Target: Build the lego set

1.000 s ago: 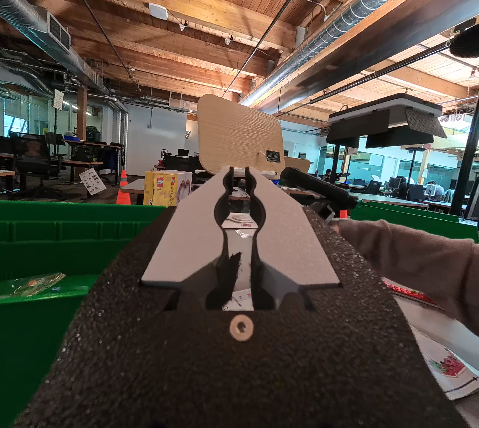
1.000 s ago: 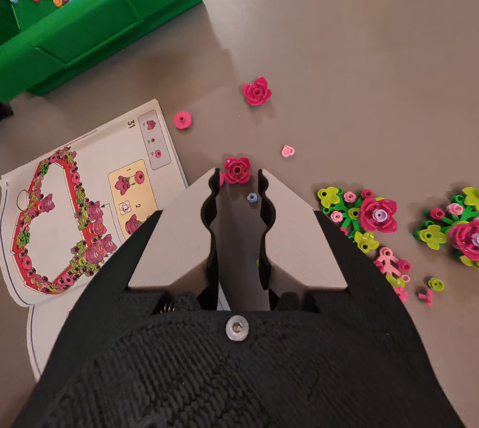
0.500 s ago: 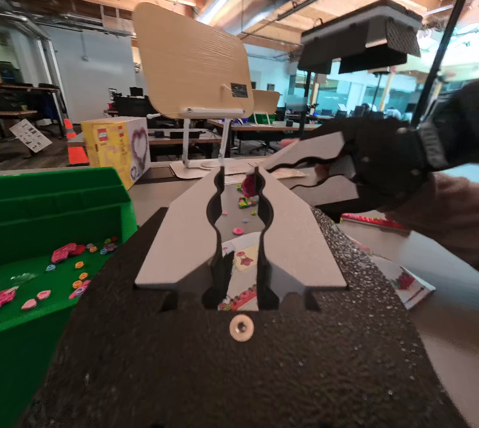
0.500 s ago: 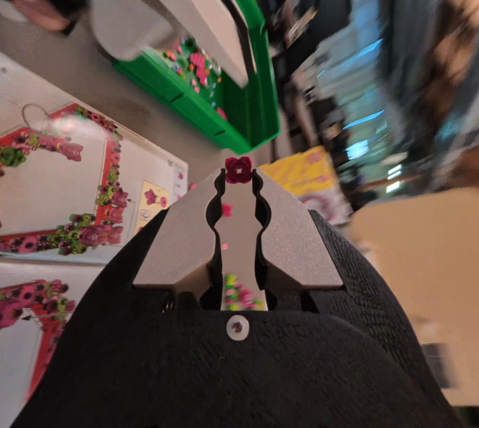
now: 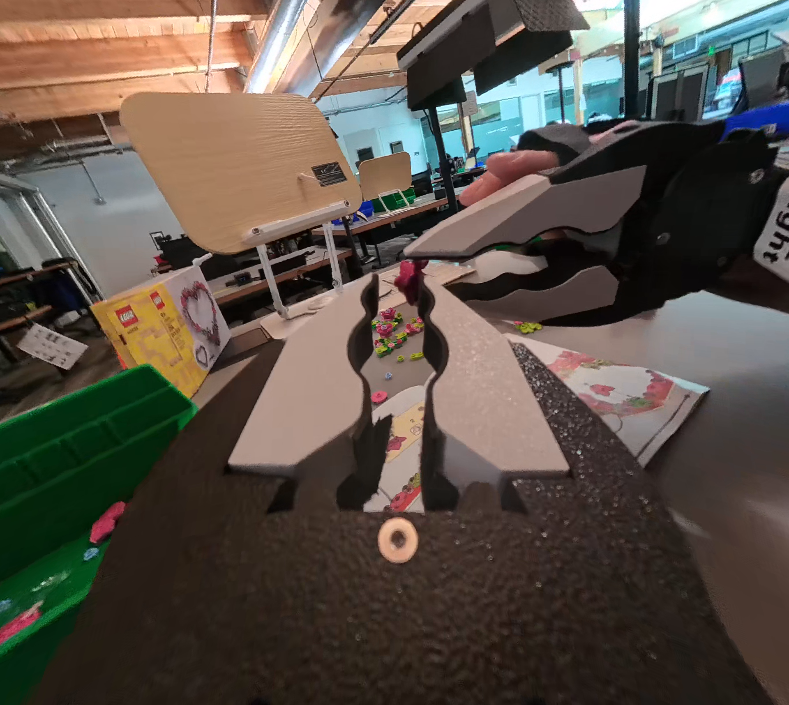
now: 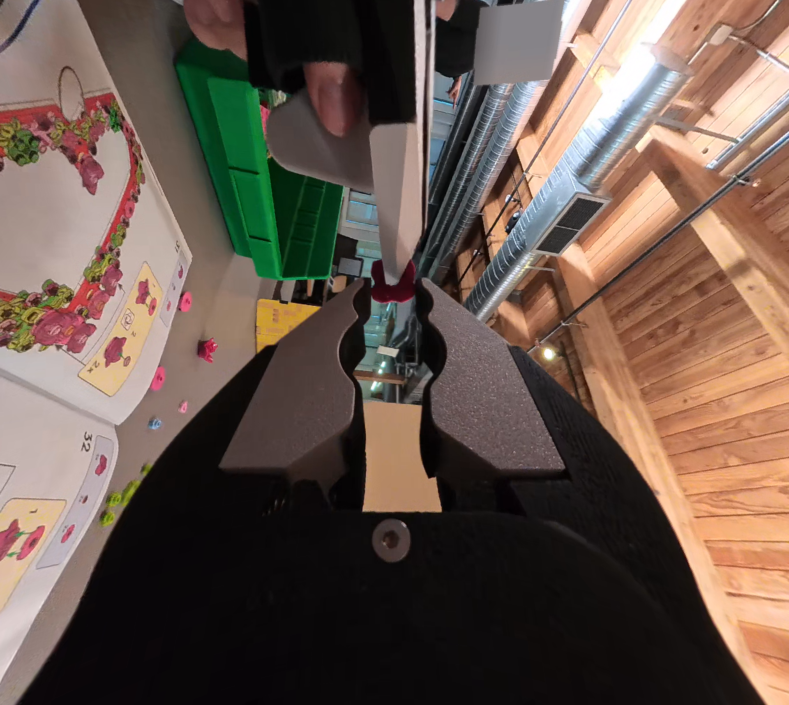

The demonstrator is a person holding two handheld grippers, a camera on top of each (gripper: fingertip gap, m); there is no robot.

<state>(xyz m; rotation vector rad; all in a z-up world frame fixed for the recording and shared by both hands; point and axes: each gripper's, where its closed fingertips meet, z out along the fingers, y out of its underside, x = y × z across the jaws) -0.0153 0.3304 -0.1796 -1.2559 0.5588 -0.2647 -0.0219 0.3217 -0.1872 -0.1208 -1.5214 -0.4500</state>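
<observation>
My right gripper (image 6: 392, 284) is shut on a dark magenta lego flower (image 6: 386, 292) and holds it in the air, turned on its side. It also shows in the left wrist view (image 5: 427, 272), coming in from the right with a gloved hand behind it. My left gripper (image 5: 399, 285) is open, and the flower (image 5: 409, 282) sits at its tips, close to its right finger. In the right wrist view, one left fingertip (image 6: 397, 253) comes from above and overlaps the flower. The open instruction booklet (image 6: 64, 215) lies on the grey table.
A green bin (image 5: 85, 449) with loose pieces stands at the left. A yellow set box (image 5: 166, 326) and a wooden book stand (image 5: 239, 172) are behind. Built flower clusters (image 5: 388, 328) and loose pieces, such as another magenta flower (image 6: 207, 349), lie on the table. My two grippers' fingertips are within a few centimetres of each other.
My right gripper closed on the flower on the table, lifted it and turned sideways toward the left gripper. My left gripper tilted down, opened wider and met the flower.
</observation>
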